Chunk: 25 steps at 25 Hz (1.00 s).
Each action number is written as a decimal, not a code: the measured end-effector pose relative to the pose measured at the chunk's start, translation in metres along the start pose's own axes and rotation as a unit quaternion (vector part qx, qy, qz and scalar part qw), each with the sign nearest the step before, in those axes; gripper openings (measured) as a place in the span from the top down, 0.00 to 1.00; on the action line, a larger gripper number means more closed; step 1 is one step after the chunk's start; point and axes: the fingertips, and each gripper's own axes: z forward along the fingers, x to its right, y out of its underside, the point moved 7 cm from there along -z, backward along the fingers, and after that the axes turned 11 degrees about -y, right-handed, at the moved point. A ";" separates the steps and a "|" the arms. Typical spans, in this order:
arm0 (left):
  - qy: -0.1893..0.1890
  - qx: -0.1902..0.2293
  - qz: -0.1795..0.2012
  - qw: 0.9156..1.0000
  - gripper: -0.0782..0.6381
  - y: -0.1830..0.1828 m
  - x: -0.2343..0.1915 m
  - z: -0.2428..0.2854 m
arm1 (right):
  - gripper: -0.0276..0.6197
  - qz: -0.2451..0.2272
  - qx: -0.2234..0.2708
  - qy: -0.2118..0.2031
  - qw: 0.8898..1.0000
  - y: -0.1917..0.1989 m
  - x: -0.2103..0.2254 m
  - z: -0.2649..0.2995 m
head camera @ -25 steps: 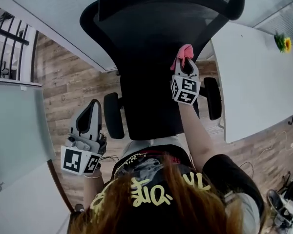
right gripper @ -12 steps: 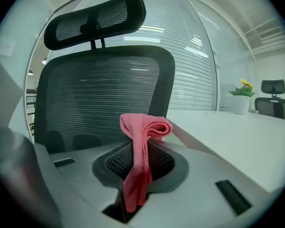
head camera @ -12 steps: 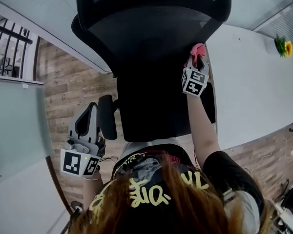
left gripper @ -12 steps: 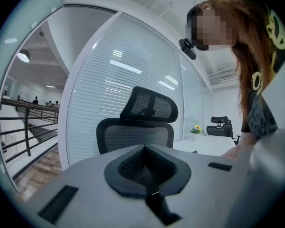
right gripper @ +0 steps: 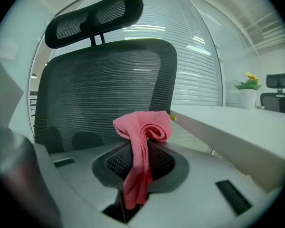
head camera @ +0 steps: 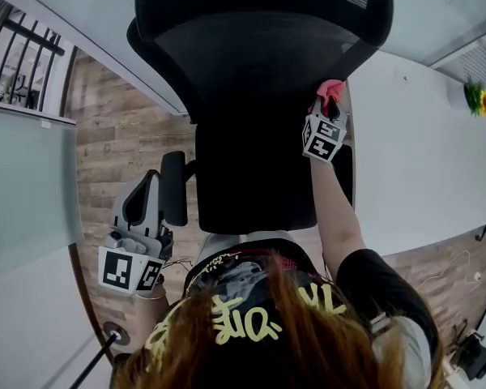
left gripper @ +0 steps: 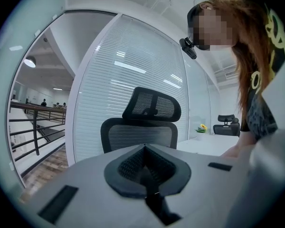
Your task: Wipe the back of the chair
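A black mesh office chair (head camera: 251, 96) stands in front of me, its backrest (right gripper: 104, 94) and headrest (right gripper: 92, 15) filling the right gripper view. My right gripper (head camera: 327, 112) is shut on a pink cloth (right gripper: 141, 137) and is held up at the backrest's right edge; the cloth (head camera: 330, 91) sticks out past the jaws. My left gripper (head camera: 140, 209) hangs low at the left, beside the chair's left armrest (head camera: 173, 189), jaws shut with nothing between them (left gripper: 143, 167). The chair (left gripper: 140, 127) sits further off in the left gripper view.
A long white table (head camera: 421, 152) runs along the right, with a small potted yellow flower (head camera: 478, 100) at its far end. White blinds (left gripper: 128, 80) form the wall behind the chair. A black railing (head camera: 24, 39) and wood floor (head camera: 121, 144) lie to the left.
My right gripper with the pink cloth has moved from the middle of the backrest to its right edge, and has stayed there over the last half second. The left gripper has barely moved.
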 end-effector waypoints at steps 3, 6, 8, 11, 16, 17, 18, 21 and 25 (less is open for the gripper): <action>0.002 0.001 0.003 1.000 0.91 -0.001 0.004 -0.002 | 0.85 0.001 -0.014 -0.007 1.000 0.007 -0.004 0.000; 0.003 -0.003 0.005 1.000 0.91 0.001 0.005 -0.003 | 0.85 0.012 -0.020 -0.010 1.000 0.011 -0.012 0.001; 0.005 -0.005 0.002 1.000 0.91 0.002 0.003 -0.002 | 0.85 0.014 -0.023 -0.020 0.999 0.012 -0.023 0.004; 0.008 -0.007 0.002 1.000 0.90 0.001 0.001 0.000 | 0.85 0.005 -0.031 -0.050 0.998 0.013 -0.050 0.012; 0.008 -0.006 0.005 1.000 0.91 -0.001 -0.012 -0.005 | 0.85 0.026 -0.032 -0.059 0.997 0.011 -0.090 0.018; 0.006 -0.007 0.006 1.000 0.91 0.000 -0.016 -0.006 | 0.85 0.032 -0.032 -0.057 0.997 0.011 -0.097 0.019; 0.004 -0.009 0.007 1.000 0.91 0.001 -0.021 -0.007 | 0.85 0.038 -0.032 -0.056 0.997 0.010 -0.104 0.020; 0.000 -0.011 0.004 1.000 0.91 0.003 -0.038 -0.011 | 0.85 0.056 -0.034 -0.058 0.996 0.009 -0.127 0.025; -0.001 -0.011 0.000 1.000 0.91 0.006 -0.057 -0.016 | 0.85 0.052 -0.035 -0.083 0.995 0.009 -0.165 0.028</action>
